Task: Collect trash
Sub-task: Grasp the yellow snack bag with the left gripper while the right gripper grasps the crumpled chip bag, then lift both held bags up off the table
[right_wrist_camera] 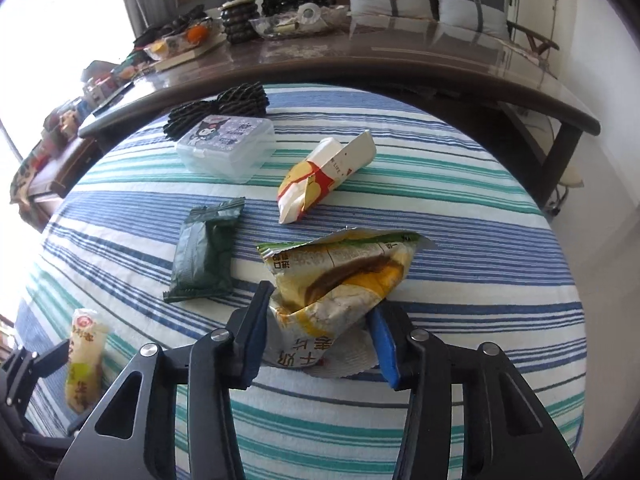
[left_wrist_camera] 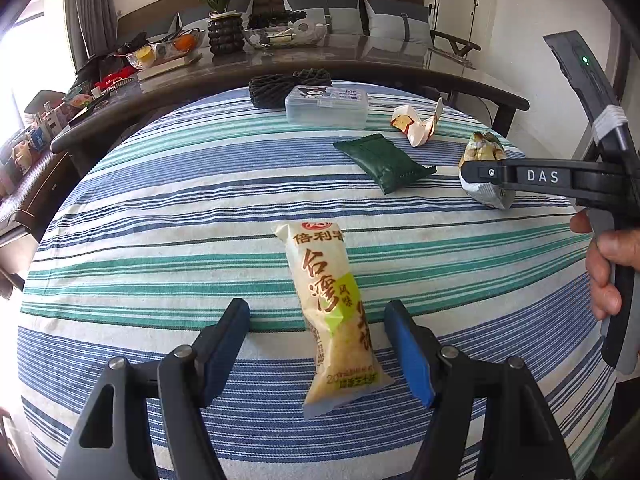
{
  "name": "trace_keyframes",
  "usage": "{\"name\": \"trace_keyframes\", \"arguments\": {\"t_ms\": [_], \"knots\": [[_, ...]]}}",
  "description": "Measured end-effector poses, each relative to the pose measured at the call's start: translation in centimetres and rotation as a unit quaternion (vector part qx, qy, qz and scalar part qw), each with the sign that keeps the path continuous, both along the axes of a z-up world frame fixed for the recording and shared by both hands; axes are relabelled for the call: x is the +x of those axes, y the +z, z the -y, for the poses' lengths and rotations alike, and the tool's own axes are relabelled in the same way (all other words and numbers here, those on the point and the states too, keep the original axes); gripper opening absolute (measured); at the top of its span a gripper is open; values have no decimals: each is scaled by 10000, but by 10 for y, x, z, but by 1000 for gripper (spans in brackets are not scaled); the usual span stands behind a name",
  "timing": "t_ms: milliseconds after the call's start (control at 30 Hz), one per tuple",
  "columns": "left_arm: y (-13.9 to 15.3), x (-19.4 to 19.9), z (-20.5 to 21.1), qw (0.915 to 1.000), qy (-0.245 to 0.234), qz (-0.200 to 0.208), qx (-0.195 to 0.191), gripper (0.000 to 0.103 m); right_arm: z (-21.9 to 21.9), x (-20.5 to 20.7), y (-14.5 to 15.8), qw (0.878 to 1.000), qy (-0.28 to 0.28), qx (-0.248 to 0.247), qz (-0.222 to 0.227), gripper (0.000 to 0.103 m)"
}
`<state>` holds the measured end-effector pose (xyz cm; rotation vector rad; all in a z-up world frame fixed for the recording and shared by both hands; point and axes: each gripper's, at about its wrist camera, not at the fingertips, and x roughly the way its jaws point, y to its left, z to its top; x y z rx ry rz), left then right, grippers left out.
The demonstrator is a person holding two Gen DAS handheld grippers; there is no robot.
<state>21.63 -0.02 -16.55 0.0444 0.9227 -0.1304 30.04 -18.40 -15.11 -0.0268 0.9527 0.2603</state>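
A crumpled snack bag (right_wrist_camera: pixel 340 280) is clamped by the right gripper (right_wrist_camera: pixel 320 336); the left gripper (left_wrist_camera: pixel 320 344) is spread wide around a yellow packet (left_wrist_camera: pixel 332 312), untouched.

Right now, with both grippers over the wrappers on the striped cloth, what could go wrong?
1. The right gripper straddles the crumpled yellow bag near one loose end; it may slip or tear when lifted.
2. The left gripper is open around the long snack packet; closing low could pinch the striped cloth too.
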Motion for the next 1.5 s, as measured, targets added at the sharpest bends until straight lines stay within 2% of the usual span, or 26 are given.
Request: {"name": "trace_keyframes", "arguments": {"t_ms": [133,200,267,333,467,633,900,1300,1500], "knots": [[1,1,-5,9999,9,19,-169,69,11,-42,5,9990,449,61,14,35],[2,0,-8,9997,49,64,-231,52,17,-67,6,9980,606,150,51,32],[3,0,-11,9994,-4,78,-323,25,26,-90,8,9972,675,325,79,31],[4,-1,-14,9990,-16,77,-434,22,34,-107,10,9963,694,490,140,30],[5,-5,-17,9972,-104,51,-736,20,45,-127,13,9948,658,757,156,30],[9,-21,-5,9949,-416,18,-913,20,50,-135,24,9937,699,831,285,30],[17,-33,22,9936,-751,138,-827,20,52,-139,23,9933,715,863,291,30],[17,-41,38,9951,-864,211,-428,20,59,-143,20,9928,753,895,261,30],[19,-44,43,9945,-942,242,-388,20,58,-143,18,9928,755,900,215,30]]}}
